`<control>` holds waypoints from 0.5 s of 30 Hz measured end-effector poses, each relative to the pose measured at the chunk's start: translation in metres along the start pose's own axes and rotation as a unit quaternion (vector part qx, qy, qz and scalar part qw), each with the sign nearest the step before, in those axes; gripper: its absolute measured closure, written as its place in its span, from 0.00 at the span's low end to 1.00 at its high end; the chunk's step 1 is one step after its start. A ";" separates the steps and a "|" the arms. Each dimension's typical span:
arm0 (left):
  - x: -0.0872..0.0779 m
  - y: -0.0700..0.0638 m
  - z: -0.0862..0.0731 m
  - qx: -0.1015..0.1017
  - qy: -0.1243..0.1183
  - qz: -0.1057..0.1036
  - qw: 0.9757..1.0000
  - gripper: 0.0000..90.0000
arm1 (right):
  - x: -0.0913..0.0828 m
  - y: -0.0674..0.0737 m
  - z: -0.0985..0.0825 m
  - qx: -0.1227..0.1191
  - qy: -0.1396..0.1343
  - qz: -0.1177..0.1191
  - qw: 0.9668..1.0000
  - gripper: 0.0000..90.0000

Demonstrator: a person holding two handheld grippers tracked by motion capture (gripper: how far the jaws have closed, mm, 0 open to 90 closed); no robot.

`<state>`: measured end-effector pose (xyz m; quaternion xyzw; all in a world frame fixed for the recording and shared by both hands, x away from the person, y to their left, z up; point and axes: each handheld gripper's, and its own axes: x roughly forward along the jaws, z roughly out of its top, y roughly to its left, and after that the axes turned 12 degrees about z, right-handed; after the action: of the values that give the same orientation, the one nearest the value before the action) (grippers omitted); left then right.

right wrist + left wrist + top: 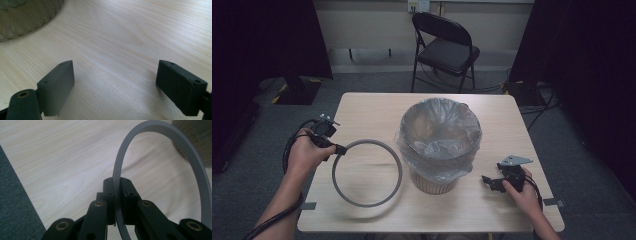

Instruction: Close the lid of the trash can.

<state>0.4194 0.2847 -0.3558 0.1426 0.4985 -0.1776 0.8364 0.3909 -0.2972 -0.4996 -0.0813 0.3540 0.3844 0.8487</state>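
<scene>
High view, grey ring (367,172) lying near-flat, left hand-held gripper (337,148) clamping rim

We note a black folding metal chair (447,47) at the upper centre of the frame, behind the light wooden table (372,107). Black cables (539,100) lie on the grey carpet (592,170) at right.

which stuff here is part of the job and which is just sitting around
In use:
- grey ring, clamped in the left tongs
- bin with plastic liner
- right tongs, open, holding nothing

Just around:
- folding chair behind the table
- floor cables
</scene>
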 end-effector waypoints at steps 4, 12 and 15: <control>-0.001 0.000 -0.001 0.001 0.004 -0.003 1.000 0.93 | 0.000 0.000 0.000 0.000 0.000 -0.001 1.000 0.16; -0.013 0.005 0.002 0.004 0.009 -0.002 1.000 0.93 | 0.000 0.000 0.000 0.001 0.000 -0.001 1.000 0.16; -0.027 0.012 0.003 0.001 0.006 -0.001 1.000 0.93 | 0.000 0.000 0.000 0.001 0.000 -0.001 1.000 0.16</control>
<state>0.4150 0.2983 -0.3296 0.1441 0.5031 -0.1779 0.8334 0.3907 -0.2970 -0.4996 -0.0802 0.3541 0.3832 0.8493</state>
